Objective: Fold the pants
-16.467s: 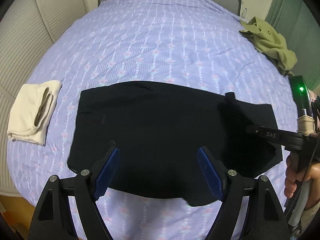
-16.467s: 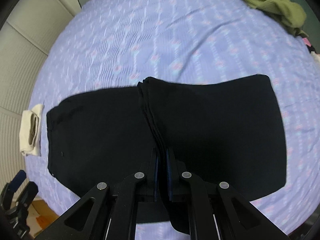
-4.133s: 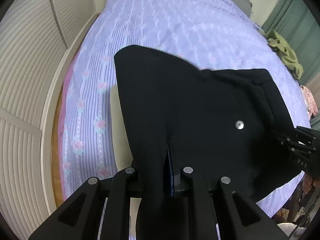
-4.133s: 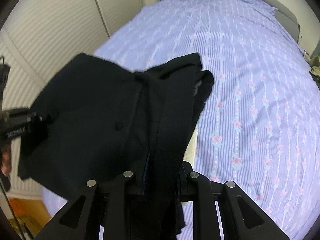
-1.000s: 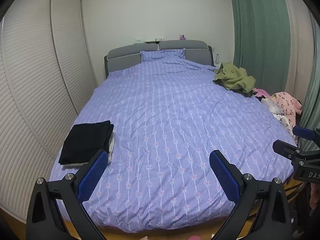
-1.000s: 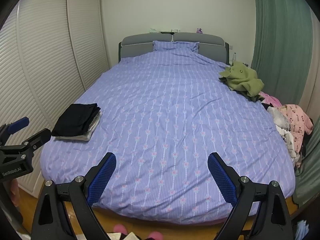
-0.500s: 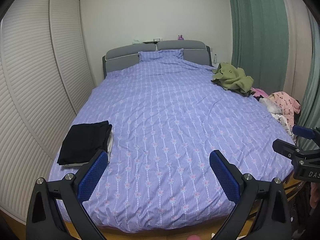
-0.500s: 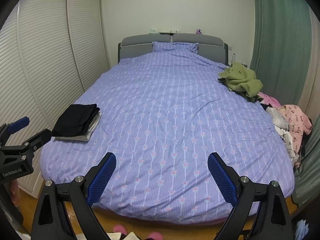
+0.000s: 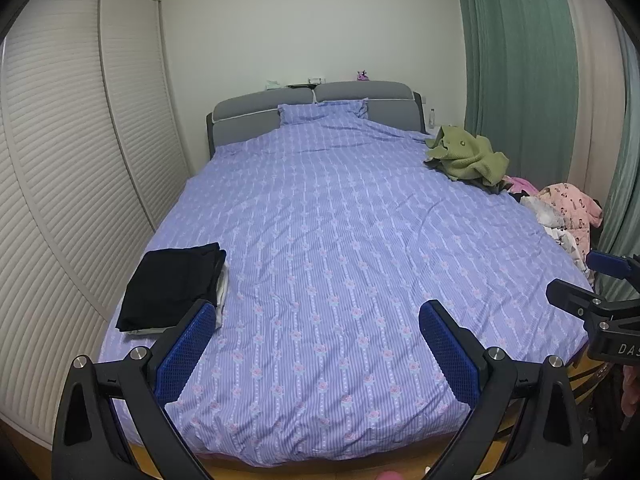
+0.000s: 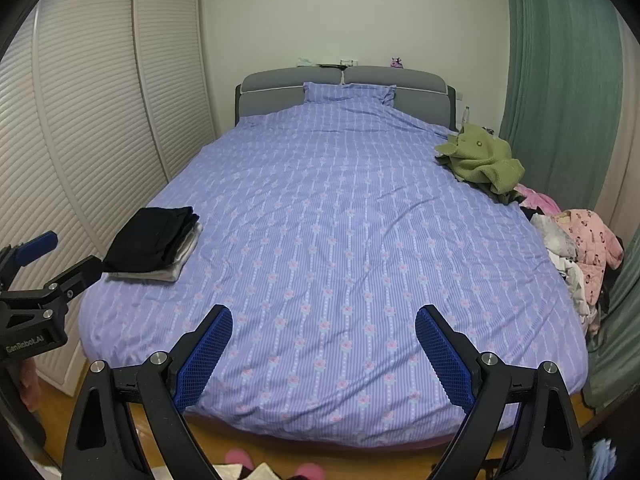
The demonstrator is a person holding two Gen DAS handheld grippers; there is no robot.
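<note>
Pink slippers (image 10: 239, 457), right view only

Folded pants (image 9: 172, 284) on bed's (image 9: 340, 240) left edge

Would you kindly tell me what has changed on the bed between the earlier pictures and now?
The black pants, earlier spread mid-bed and then lifted in both shut grippers, now lie folded on the cream garment at the bed's left edge. The left hand-held gripper and right hand-held gripper let go and drew back, open. The green garment stayed put.
</note>
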